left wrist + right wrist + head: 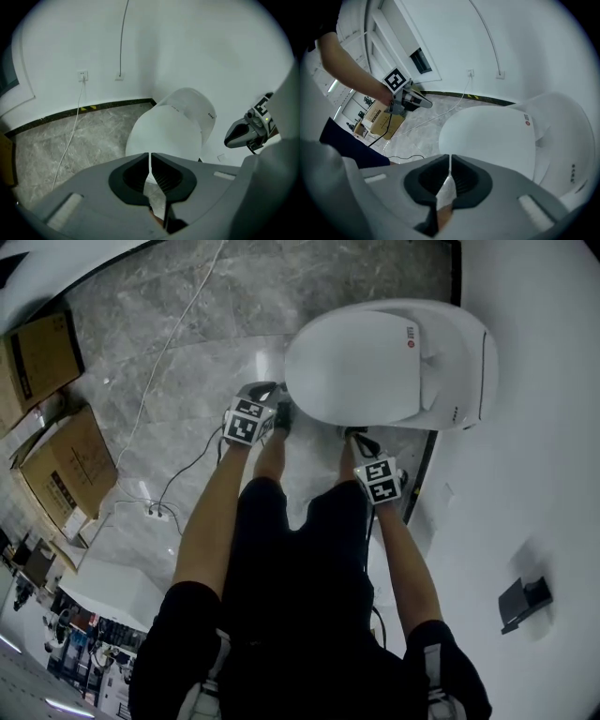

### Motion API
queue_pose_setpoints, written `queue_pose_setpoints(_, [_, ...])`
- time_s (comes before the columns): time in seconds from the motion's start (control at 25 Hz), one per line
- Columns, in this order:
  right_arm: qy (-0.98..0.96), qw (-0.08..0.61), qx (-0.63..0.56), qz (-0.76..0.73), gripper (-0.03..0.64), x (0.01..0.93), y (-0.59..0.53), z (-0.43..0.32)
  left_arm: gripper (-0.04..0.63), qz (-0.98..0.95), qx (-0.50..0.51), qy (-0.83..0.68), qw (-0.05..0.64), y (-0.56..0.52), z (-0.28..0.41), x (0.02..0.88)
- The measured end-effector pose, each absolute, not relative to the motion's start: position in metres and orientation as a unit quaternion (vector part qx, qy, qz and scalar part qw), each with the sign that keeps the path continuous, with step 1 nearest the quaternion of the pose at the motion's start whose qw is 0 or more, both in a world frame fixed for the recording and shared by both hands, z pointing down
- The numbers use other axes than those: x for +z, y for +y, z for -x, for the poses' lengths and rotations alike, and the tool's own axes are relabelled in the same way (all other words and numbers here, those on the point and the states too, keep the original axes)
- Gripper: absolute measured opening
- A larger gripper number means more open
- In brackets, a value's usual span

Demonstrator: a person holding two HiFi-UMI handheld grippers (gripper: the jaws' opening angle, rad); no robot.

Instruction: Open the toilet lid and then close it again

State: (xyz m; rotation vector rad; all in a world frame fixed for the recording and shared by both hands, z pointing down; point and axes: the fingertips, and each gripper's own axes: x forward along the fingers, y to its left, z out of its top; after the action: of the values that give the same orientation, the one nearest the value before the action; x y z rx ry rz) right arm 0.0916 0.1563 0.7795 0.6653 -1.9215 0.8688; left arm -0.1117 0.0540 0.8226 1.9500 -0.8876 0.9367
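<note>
Looks like a bathroom mock-up inside some lab or workshop space, not anybody's home. A white toilet (384, 367) sits on a grey marble-look floor (187, 381) against plain white walls (197, 42). Well apart from the toilet, off to one side, there are cardboard boxes (66, 465). A white cable (164, 352) drops from a wall socket (82, 75) behind the toilet and trails across the floor. A power strip (159, 512) lies near the boxes. Farther from the toilet than the boxes are cluttered shelves (84, 652), too blurry to make out.
</note>
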Motion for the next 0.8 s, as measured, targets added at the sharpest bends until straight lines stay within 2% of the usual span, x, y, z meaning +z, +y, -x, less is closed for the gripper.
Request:
queue_pose_setpoints(0.12, [-0.791,0.451,0.327,-0.253,0.012,0.753,0.136,-0.08,0.012,-0.786,0.341,-0.36,0.37,0.048,0.114,0.78])
queue_pose_setpoints(0.48, [-0.837,0.397,0.279,-0.254,0.003,0.643,0.094,-0.048,0.011,-0.833,0.312,-0.364,0.276,0.06,0.112,0.632])
queue_pose_setpoints(0.8, [-0.855,0.357,0.236,-0.291,0.003,0.572,0.086,-0.024,0.011,-0.859,0.278,-0.358,0.239,0.072,0.12,0.543])
